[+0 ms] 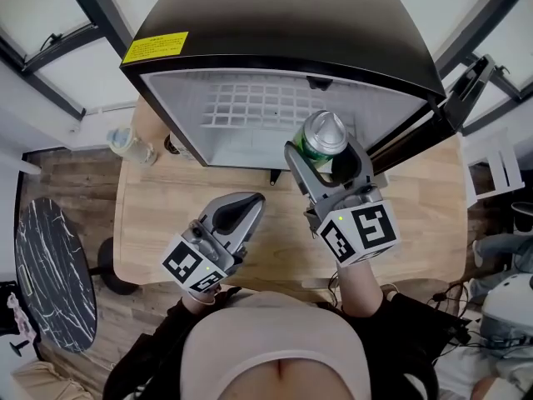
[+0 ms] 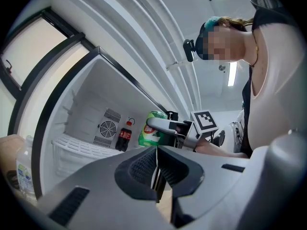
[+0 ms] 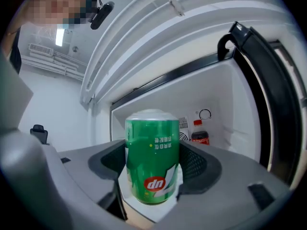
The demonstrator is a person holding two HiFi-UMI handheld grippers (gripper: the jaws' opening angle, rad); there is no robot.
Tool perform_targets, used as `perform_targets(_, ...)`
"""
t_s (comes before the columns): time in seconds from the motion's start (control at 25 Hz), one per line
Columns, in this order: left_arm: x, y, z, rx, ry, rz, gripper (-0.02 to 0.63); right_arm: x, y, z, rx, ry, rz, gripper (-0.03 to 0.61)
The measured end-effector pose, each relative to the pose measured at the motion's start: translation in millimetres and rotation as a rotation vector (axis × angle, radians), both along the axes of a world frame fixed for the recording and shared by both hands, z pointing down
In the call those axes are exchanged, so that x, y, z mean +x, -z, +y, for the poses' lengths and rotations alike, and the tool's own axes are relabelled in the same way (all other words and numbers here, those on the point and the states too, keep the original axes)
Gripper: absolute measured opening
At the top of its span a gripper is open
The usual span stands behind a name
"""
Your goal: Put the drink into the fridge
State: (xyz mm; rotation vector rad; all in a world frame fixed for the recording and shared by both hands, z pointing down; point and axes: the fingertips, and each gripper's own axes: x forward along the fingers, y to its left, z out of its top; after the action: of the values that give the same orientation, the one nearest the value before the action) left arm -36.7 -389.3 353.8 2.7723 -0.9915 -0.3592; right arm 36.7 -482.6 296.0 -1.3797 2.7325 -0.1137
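Right gripper [image 1: 327,162] is clamped on the green can [image 1: 323,134], held at the open fridge [image 1: 275,32] mouth at twelve o'clock, likely for a straight push in, while the left gripper [image 1: 236,216], jaws pressed together on nothing, sits clear at seven o'clock.

7up logo [image 3: 154,184], upside down, on green can [image 3: 152,145]

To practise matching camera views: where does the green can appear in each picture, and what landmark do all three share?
Head view: green can right of centre, held in the right hand-held gripper before the open fridge.
Left gripper view: green can just below centre, right of the cola bottle.
Right gripper view: green can low centre, upside down between the jaws.
Shared landmark: the fridge's white interior.
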Motion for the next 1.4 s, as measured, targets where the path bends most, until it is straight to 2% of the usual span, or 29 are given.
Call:
perform_targets(0.4, -21.2, -5.1, 3.9, -0.017, 0.055, -0.002, 0.012, -13.7, 4.7, -49.4, 0.040, -0.017, 0.087, 0.345)
perform_targets(0.72, -39.3, -13.9, 8.2, -0.040, 0.104, -0.002, 0.012, -29.4, -8.5, -88.6, 0.010, -0.018, 0.125, 0.345)
perform_targets(0.92, -50.5, -16.1, 10.8, -0.046, 0.137, -0.009, 0.012, -39.3, -19.3, -109.1, -0.036, 0.000, 0.104, 0.344)
perform_targets(1.4, -61.2, -20.9, 16.2, -0.062, 0.171, -0.005, 0.012, -45.3, -39.9, -147.2, -0.070, -0.023, 0.157, 0.344)
